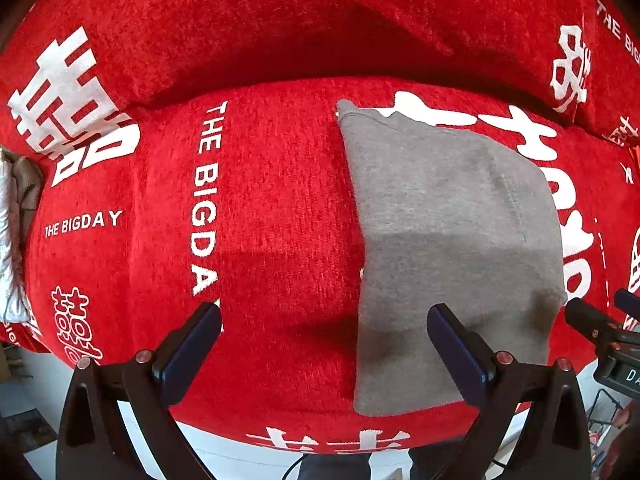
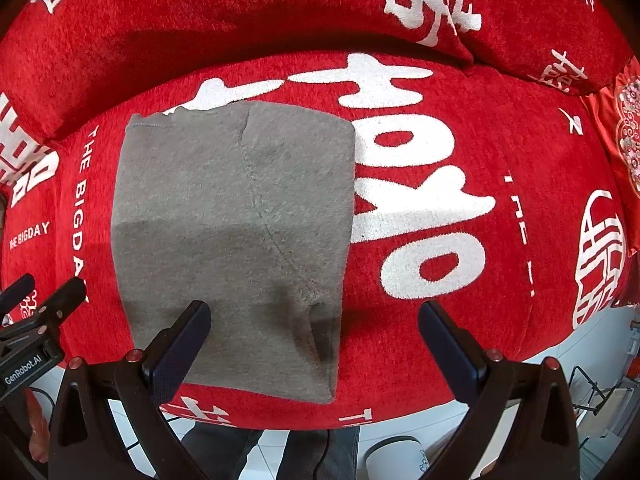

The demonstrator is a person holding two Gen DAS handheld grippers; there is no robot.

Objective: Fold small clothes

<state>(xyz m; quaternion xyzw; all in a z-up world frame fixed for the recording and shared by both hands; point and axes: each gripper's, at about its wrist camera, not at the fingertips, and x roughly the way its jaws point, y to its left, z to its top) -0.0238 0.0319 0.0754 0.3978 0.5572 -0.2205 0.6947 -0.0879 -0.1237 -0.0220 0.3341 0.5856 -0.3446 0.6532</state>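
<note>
A grey garment (image 1: 452, 240) lies flat in a folded rectangle on the red sofa seat (image 1: 260, 208); it also shows in the right wrist view (image 2: 232, 232). My left gripper (image 1: 324, 320) is open and empty, hovering over the garment's near left edge. My right gripper (image 2: 314, 318) is open and empty, above the garment's near right corner. Each gripper shows at the edge of the other's view: the right one (image 1: 600, 328) and the left one (image 2: 40, 304).
The red sofa cover has white lettering, with back cushions (image 1: 280, 28) behind the seat. A silvery and brown cloth bundle (image 1: 16, 220) lies at the far left. White tiled floor (image 2: 400, 436) and a white round container (image 2: 396, 456) show below the seat's front edge.
</note>
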